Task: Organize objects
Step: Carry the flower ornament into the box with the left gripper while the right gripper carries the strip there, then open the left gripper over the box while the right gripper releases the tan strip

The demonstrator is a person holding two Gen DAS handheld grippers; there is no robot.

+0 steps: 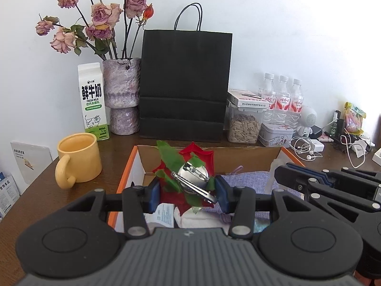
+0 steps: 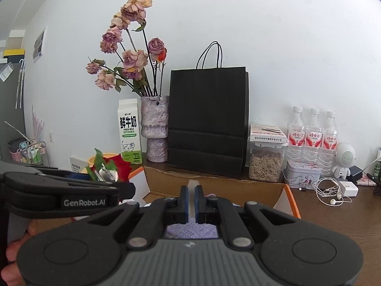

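Red cloth petals and green leaves fill the gap between the blue pads of my left gripper (image 1: 188, 191): it is part-way closed on an artificial rose (image 1: 197, 157) whose silver metal clip (image 1: 194, 181) faces me. The clip's long axis runs from ten o'clock to four o'clock across the jaws. The rose hangs over the near left corner of an open cardboard box (image 1: 238, 158) with orange edges, which sits on a brown wooden table (image 1: 114, 143).

Seen from my left wrist, the box opening stretches away toward twelve and one o'clock, with lilac knitted fabric (image 1: 247, 178) lying inside at two o'clock and white paper goods under the rose at six o'clock. My judgement is that the coming move turns on this: the rose sits above the box, so it only needs lowering or carrying onward, and the left hand is the nearer one.

My right gripper (image 2: 191, 203) is shut with only a sliver between its pads. A pale translucent strip shows just beyond the tips; I cannot tell whether it is pinched. It points at twelve o'clock over the same box, with the left gripper at nine o'clock.

Behind the box stand a yellow mug (image 1: 77, 157) at ten o'clock and a black paper bag (image 1: 184, 83) at twelve.
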